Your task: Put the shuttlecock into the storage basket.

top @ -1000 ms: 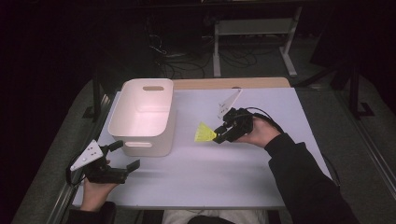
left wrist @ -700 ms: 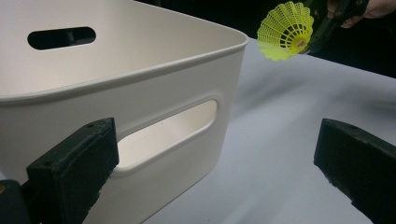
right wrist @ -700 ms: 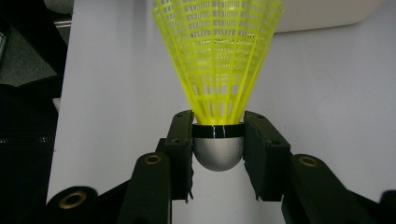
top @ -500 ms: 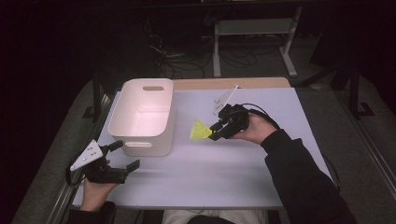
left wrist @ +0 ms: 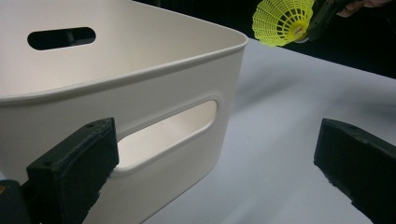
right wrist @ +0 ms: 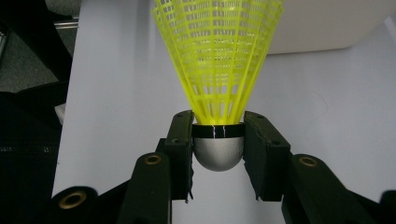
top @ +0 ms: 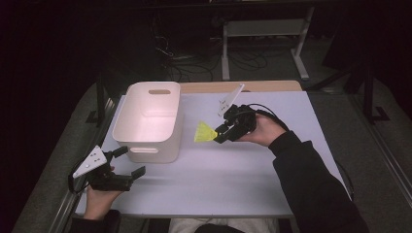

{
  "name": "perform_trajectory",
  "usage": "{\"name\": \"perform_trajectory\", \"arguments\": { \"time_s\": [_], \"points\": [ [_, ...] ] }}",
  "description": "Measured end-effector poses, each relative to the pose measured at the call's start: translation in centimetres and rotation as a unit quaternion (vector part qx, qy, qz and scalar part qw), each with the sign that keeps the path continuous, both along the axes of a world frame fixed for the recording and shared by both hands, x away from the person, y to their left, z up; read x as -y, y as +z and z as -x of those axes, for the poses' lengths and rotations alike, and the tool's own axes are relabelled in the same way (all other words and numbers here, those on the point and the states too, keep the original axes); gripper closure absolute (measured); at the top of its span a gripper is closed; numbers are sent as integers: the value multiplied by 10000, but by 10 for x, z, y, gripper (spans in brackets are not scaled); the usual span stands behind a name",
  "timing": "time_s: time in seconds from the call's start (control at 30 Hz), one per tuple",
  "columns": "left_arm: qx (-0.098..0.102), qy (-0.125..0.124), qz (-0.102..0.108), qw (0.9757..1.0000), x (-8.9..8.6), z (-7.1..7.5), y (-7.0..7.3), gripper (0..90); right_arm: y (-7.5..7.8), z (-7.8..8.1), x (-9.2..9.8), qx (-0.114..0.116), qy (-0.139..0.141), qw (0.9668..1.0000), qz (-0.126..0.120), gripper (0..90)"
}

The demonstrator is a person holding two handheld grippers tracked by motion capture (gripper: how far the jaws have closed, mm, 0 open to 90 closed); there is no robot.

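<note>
At the near left corner of the desk (top: pixel 243 184), the person's left hand (top: pixel 97 206) is holding the left tool (top: pixel 127 162) low over the pale surface, its two black jaws standing wide apart with nothing between them. A grey three-cornered plate (top: pixel 90 161) is sitting on top of it. In the left gripper view, those jaws are framing the near wall of the white bin (left wrist: pixel 140 93), with one jaw lying just beside the bin's handle slot; I cannot tell whether it is touching the wall.

The bin (top: pixel 148 121) is sitting on the left half of the desk, open side up, with a handle slot in its near wall and another in its far wall.

Farther back and to the right, the person's right hand (top: pixel 265 131), coming out of a dark sleeve (top: pixel 311 184), is holding the right tool (top: pixel 219 136) near the middle of the desk. Its jaws are clamped on the rounded cap of a yellow shuttlecock (top: pixel 204 132), with the open skirt pointing toward the bin. In the right gripper view, the shuttlecock (right wrist: pixel 217 65) is sitting squarely between the two jaws, gripped at the dark band above its grey cap. It is hanging just right of the bin's right wall, apart from it.

Beyond the desk, a metal stand (top: pixel 265 41) and loose cables (top: pixel 194 63) are lying on the dark floor.
</note>
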State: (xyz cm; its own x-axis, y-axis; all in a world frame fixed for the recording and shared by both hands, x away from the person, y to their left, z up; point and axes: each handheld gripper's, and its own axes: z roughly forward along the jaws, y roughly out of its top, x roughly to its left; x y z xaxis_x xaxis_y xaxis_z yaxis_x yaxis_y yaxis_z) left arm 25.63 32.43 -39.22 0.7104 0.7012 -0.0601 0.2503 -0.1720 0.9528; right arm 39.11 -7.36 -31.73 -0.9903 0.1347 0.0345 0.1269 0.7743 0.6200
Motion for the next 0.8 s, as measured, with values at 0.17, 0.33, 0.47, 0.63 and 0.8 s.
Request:
{"name": "perform_trajectory", "arguments": {
  "time_s": [0.17, 0.33, 0.47, 0.63, 0.8],
  "points": [
    [-1, -2, 0, 10000, 0, 0, 0, 0, 3, -2, -3, 32, 2, 10000, 6, 630],
    [-1, -2, -1, 10000, 0, 0, 0, 0, 10, -4, -5, 89, -11, 9999, -72, 630],
    [-3, -4, 3, 10000, 0, 0, 0, 0, 14, -8, -7, 99, -53, 9999, -128, 631],
    [-3, -12, -8, 10000, 0, 0, 0, 0, 19, -10, -10, 122, -32, 9998, -169, 630],
    [-3, -9, 3, 10000, 0, 0, 0, 0, 22, -11, -13, 141, -24, 9998, -165, 631]
  ]
}}
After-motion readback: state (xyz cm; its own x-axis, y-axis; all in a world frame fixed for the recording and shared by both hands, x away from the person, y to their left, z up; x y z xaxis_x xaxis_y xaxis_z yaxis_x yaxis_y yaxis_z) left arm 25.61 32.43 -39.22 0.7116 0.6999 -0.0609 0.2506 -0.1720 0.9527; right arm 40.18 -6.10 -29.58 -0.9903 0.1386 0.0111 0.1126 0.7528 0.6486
